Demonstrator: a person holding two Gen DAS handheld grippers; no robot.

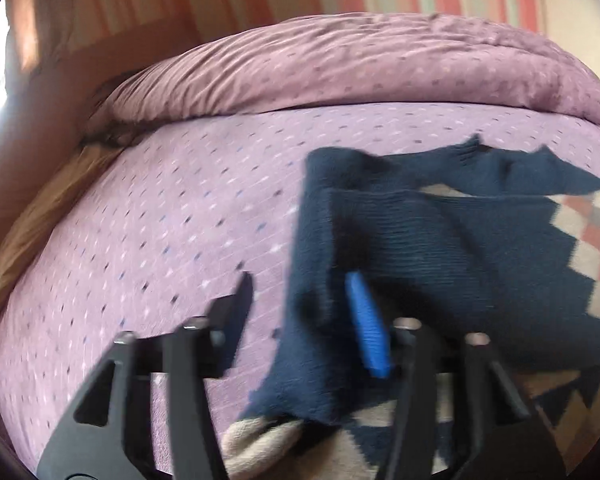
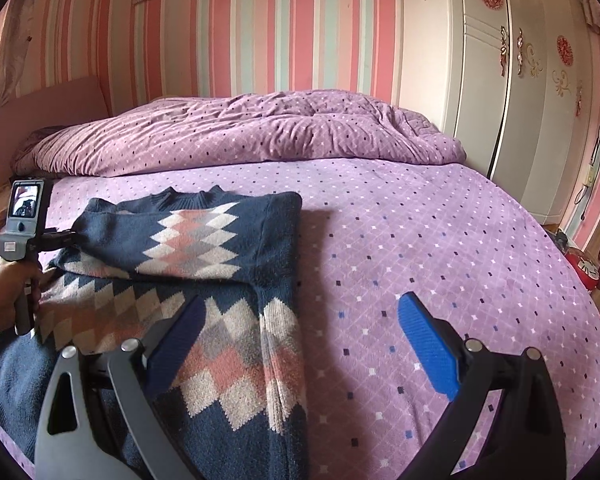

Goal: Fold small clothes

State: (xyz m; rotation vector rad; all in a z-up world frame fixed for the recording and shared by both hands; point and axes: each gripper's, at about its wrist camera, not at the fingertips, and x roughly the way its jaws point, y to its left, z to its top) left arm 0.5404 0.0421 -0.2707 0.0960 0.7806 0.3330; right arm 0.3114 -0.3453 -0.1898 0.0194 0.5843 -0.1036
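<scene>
Nearest me, R gripper (image 2: 300, 344) is released, jaws spread wide w/ nothing between; its L finger hangs over the sweater's (image 2: 204, 240) lower body at 7 o'clock, its blue-padded finger over bare bedsheet (image 2: 420, 240) at 5.

Next out, the sweater lies flat on the sheet, L of centre in R wrist view. Top half's folded down over the bottom half, collar at 12 o'clock of the garment.

At 9 o'clock a hand (image 2: 4, 300) carries the L gripper (image 2: 66, 238) at the fold's L edge. In L wrist view (blurry) its jaws stand apart, blue pad against the navy knit, other finger clear over sheet, so I read it as let go, not clamping.

Farther off: rumpled duvet (image 2: 240, 132), then striped wall, wardrobe (image 2: 520, 100) at 2 o'clock.

Risks, my guess: the pad could snag loose knit as L pulls off & drag the fold open. Soft bedding may let the layers slide, so edges end up skewed.
</scene>
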